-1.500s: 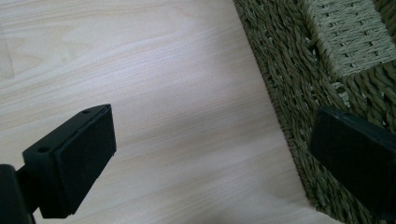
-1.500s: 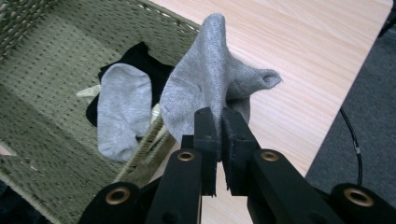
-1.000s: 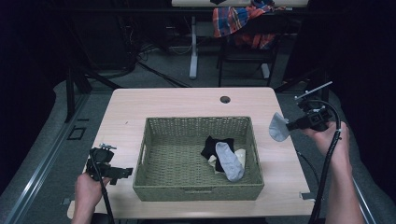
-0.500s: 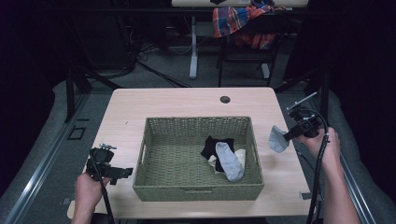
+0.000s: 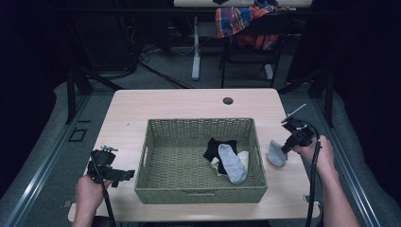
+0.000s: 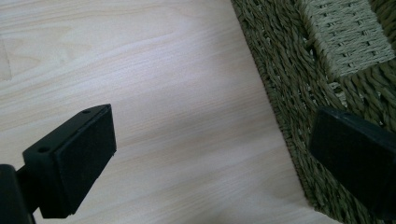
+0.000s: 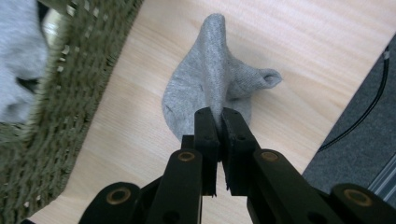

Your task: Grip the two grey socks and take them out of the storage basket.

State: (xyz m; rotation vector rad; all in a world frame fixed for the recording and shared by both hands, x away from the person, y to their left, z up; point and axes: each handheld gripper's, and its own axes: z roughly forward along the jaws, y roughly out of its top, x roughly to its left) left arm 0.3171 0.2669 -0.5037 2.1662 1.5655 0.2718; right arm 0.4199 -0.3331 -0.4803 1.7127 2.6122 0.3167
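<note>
My right gripper (image 5: pixel 285 147) (image 7: pixel 219 116) is shut on a grey sock (image 5: pixel 275 154) (image 7: pixel 210 88), whose lower end rests on the table just right of the woven basket (image 5: pixel 198 194). Inside the basket lie a grey sock (image 5: pixel 231 164), a black sock (image 5: pixel 215 147) and a pale one (image 5: pixel 243 157) in a small heap at the right. My left gripper (image 5: pixel 124 174) (image 6: pixel 210 154) is open above the table at the basket's front left corner (image 6: pixel 299 88), with nothing between its jaws.
The wooden table (image 5: pixel 184 101) has a round cable hole (image 5: pixel 228 100) at its back. A chair with a plaid cloth (image 5: pixel 243 16) stands behind the table. Dark floor with cables (image 7: pixel 369 107) lies to the right of the table edge.
My right gripper has come down and toward me with the grey sock, whose end now touches the table beside the basket. The left gripper has stayed put.
</note>
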